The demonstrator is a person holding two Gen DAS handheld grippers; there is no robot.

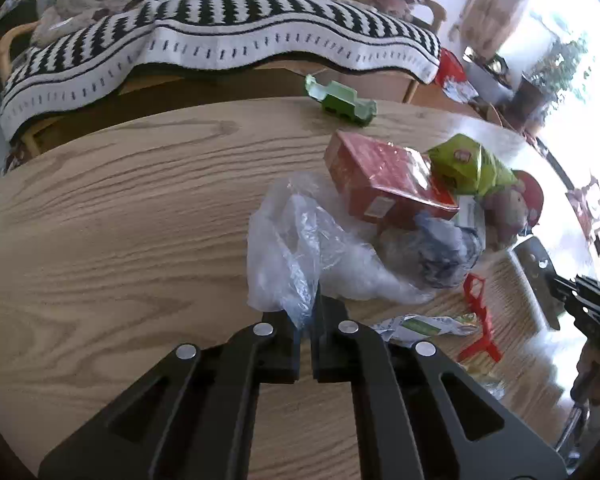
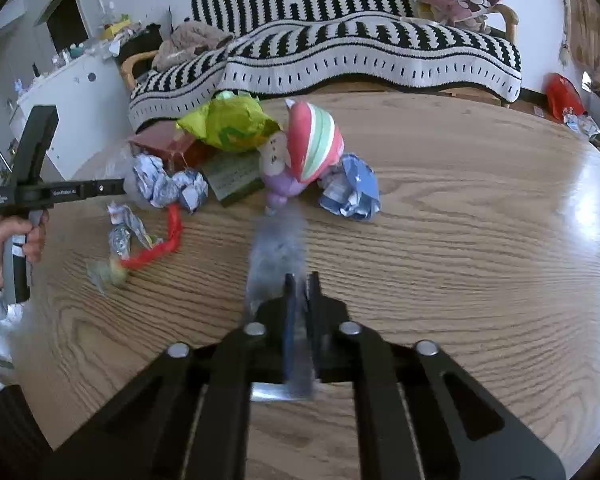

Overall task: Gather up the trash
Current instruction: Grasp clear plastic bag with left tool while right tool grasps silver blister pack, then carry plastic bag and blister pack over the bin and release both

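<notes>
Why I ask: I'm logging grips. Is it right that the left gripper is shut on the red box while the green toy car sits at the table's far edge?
Not the red box: the left wrist view shows the left gripper shut on the clear plastic bag. The green toy car does sit at the table's far edge.

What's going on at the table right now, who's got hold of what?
A person is clearing trash off a wooden table with a handheld gripper in each hand. The left gripper is shut on the edge of a clear plastic bag. The right gripper is shut on a thin blurred bluish scrap. Crumpled papers, a red box, a green wrapper, a red plastic strip and a plush toy are still on the table.
</notes>
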